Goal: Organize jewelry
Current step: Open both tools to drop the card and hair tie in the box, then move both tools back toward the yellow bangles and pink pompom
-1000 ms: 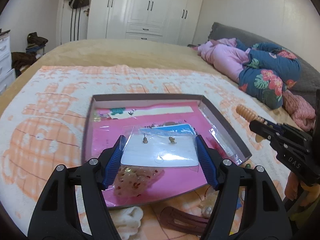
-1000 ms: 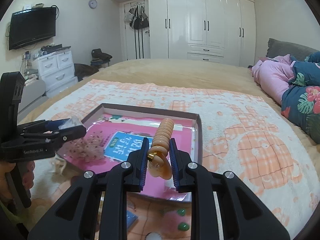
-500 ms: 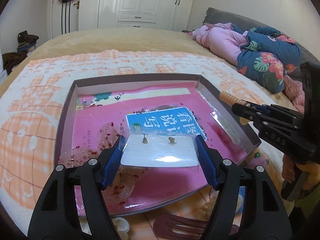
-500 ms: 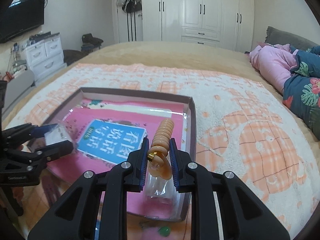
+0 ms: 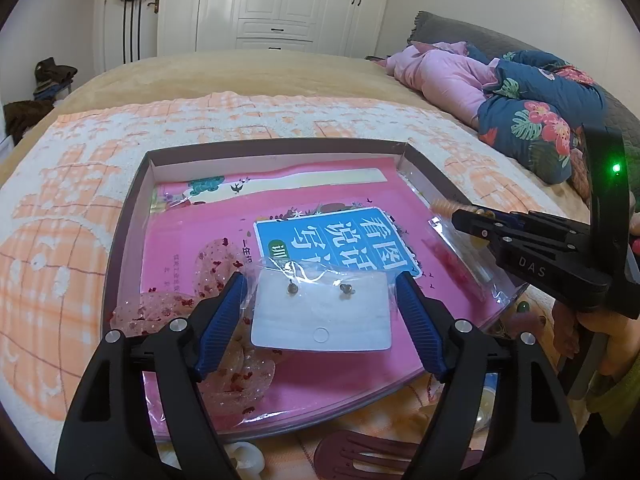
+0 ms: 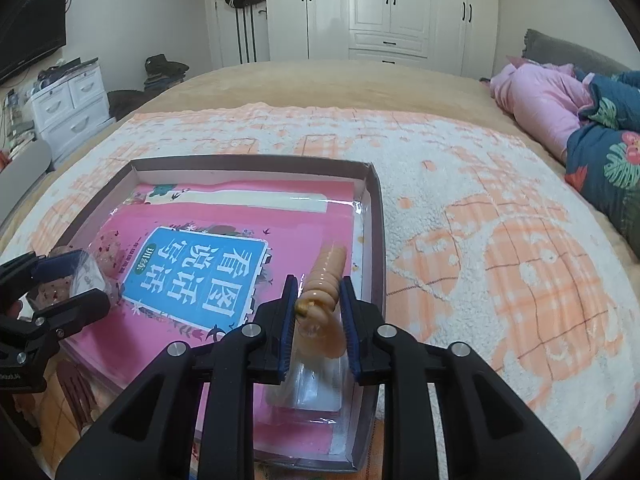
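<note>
Two studs on earring card point(image 5: 321, 312) clamped between left hand-held gripper point(image 5: 320, 312) fingers

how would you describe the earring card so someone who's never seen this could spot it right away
On the bed, a shallow box lined with a pink book sits on the orange-and-white blanket. Over its near edge, the left gripper holds the earring card: a white card in a clear sleeve, the only piece with two small studs side by side.

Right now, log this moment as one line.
left gripper: shut on earring card | right gripper: shut on peach hair clip | both over box
</note>
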`<act>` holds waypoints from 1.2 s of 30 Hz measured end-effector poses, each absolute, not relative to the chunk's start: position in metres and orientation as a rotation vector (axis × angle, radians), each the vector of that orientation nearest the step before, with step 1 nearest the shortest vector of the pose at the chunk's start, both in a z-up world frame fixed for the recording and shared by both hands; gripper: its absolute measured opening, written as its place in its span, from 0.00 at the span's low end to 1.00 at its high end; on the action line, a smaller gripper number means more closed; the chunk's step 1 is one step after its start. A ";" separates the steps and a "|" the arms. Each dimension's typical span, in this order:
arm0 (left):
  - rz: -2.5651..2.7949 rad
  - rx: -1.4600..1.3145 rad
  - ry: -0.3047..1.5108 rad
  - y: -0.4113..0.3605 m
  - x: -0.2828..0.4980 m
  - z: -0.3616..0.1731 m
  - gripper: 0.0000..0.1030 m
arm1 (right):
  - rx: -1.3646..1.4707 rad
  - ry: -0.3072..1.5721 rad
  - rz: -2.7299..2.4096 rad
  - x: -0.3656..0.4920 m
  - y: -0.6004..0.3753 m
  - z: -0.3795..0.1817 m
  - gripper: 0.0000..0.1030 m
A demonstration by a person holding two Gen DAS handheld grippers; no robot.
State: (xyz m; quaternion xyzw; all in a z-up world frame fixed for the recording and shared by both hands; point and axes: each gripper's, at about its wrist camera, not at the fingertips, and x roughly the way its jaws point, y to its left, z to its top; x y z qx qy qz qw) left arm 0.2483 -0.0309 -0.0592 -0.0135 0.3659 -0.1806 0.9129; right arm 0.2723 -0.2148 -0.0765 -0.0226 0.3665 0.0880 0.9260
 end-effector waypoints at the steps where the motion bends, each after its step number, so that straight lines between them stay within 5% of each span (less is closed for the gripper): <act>1: -0.373 -0.028 0.752 -0.031 0.248 -0.059 0.69 | -0.046 0.750 0.183 0.272 -0.215 -0.076 0.22; 6: -0.378 -0.029 0.745 -0.032 0.247 -0.058 0.71 | -0.023 0.718 0.197 0.262 -0.218 -0.069 0.39; 19: -0.360 -0.098 0.611 -0.012 0.224 -0.007 0.89 | 0.018 0.532 0.193 0.206 -0.231 -0.021 0.65; 26: -0.312 -0.147 0.510 0.012 0.202 0.027 0.89 | 0.050 0.459 0.180 0.181 -0.240 -0.002 0.77; 36: -0.268 -0.165 0.456 0.030 0.174 0.046 0.89 | 0.066 0.422 0.197 0.151 -0.243 0.009 0.78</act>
